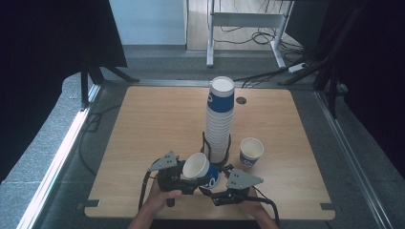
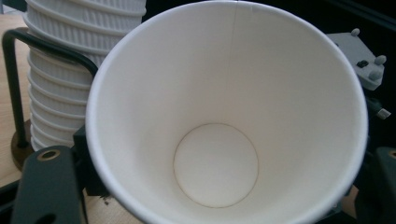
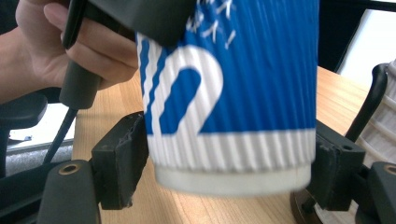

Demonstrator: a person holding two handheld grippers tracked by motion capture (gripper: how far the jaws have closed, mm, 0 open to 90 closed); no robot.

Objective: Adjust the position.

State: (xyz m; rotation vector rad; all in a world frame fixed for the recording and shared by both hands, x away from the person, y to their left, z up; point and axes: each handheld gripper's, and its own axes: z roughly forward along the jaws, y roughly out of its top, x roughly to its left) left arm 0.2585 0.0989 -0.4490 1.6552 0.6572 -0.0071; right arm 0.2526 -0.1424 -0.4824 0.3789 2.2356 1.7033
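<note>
Black pads of the left gripper point(image 1: 191, 177) are pressed on the rim end of a ribbed blue and white paper cup point(image 1: 197, 166), which is held tilted just in front of the cup stack point(image 1: 219, 119) in its wire holder point(image 1: 206, 143), while the pads of the right gripper point(image 3: 231, 172) stand a little off the base of the same cup, the left one nearly touching and the right one with a small gap, so this gripper is judged to be loosened and not holding. For a clean hand-over, the left grip should be kept firm but not crushing. The right gripper is best drawn straight back before the cup is set upright on the wooden table point(image 1: 157, 119) near the single cup point(image 1: 250, 151).
</note>
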